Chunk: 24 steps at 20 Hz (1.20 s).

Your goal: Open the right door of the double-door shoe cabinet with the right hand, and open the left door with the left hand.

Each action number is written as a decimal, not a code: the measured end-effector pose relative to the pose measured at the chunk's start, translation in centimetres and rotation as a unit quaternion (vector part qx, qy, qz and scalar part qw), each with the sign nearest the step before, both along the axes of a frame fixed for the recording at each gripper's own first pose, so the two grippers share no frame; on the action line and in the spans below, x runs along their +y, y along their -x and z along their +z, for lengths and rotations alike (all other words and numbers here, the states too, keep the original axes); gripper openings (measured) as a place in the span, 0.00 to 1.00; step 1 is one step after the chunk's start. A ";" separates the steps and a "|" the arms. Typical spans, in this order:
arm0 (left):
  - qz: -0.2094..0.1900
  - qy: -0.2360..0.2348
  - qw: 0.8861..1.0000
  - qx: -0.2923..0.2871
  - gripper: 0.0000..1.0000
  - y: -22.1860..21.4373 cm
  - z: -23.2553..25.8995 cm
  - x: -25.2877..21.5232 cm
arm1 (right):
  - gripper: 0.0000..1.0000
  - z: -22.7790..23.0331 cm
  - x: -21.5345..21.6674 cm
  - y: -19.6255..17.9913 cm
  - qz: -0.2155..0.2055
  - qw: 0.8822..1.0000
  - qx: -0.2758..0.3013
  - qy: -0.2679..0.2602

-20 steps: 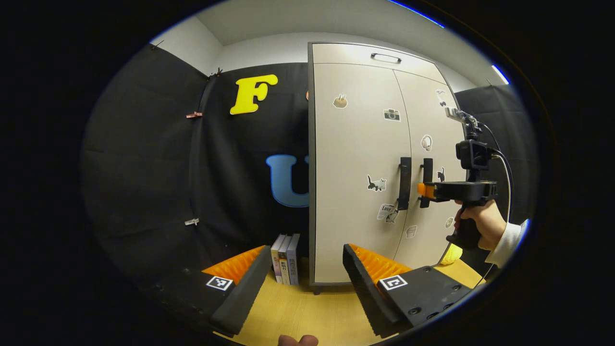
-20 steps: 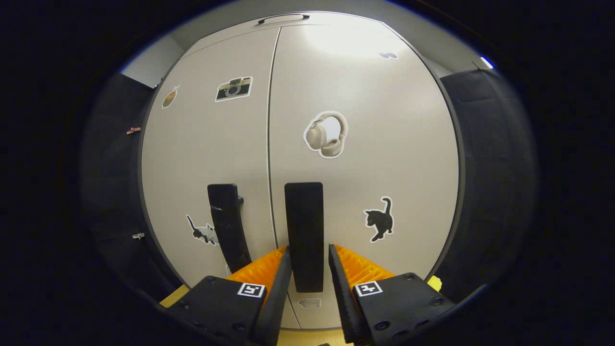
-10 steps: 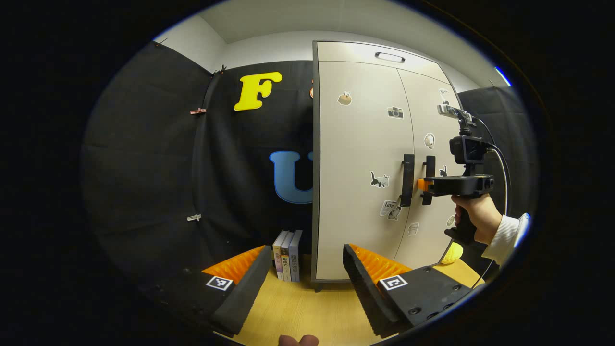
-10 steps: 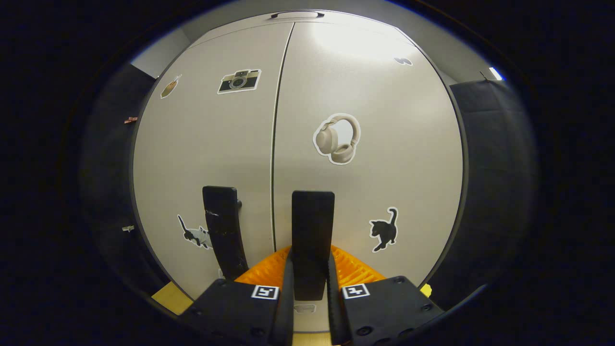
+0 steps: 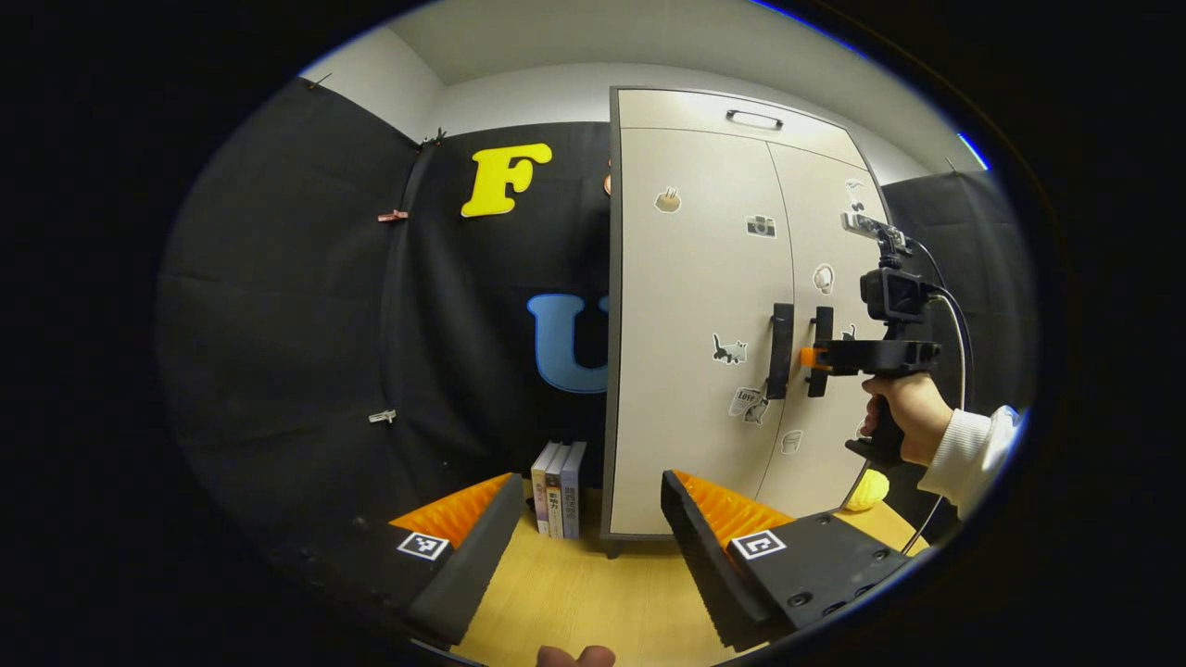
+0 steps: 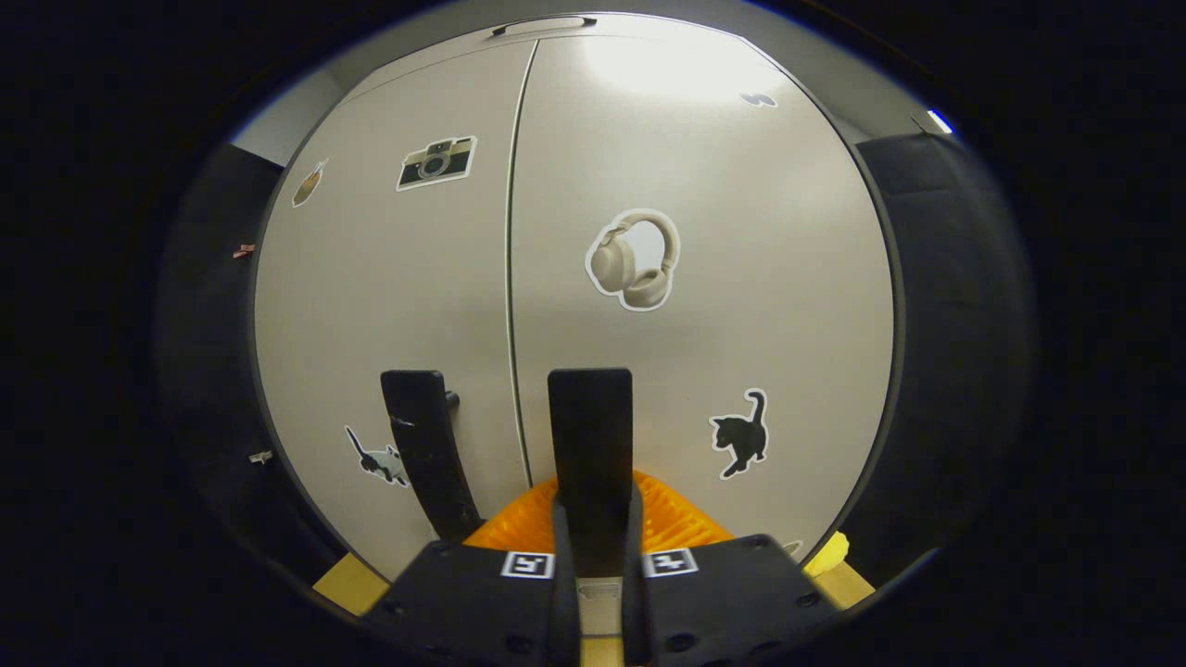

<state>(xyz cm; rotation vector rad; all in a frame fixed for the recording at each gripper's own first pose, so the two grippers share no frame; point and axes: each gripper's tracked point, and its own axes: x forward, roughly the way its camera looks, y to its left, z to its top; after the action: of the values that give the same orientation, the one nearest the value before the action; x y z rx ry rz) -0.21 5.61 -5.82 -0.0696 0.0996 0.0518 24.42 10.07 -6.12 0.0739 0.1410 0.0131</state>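
Booth cabinet (image 5: 695,371) doors both closed: R hand-held gripper (image 6: 593,547) clamps R handle (image 6: 590,445), L hand-held gripper (image 5: 579,547) wide, idle.

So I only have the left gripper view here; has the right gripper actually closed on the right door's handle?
Observer: Yes. In the right gripper view both fingers press the sides of the right handle.
Operator: Any gap opening between the doors?
Observer: None visible; the seam runs thin and even from top to bottom.
Operator: Anything on the left handle?
Observer: Nothing; the left handle stands free beside the gripped one.
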 end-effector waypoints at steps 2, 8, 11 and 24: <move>0.006 0.001 1.000 0.000 0.95 0.9 0.1 0.3 | 0.14 0.1 -0.1 0.5 -0.004 1.000 -0.007 0.012; 0.024 0.000 1.000 0.003 0.95 3.1 0.0 0.6 | 0.14 0.9 -1.1 3.4 -0.004 1.000 -0.029 -0.005; 0.029 0.002 1.000 0.006 0.95 4.0 -0.1 0.4 | 0.14 1.2 -1.4 4.1 0.010 0.999 -0.027 -0.018; 0.030 -0.001 1.000 0.001 0.95 5.1 0.5 -1.0 | 0.14 1.6 -3.6 6.3 0.023 0.999 -0.029 -0.002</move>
<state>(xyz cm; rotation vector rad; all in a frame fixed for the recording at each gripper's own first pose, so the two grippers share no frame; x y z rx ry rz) -5.29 4.58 -5.34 -0.0712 0.1002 0.1117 18.12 6.49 -4.48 0.0748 0.0852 0.0608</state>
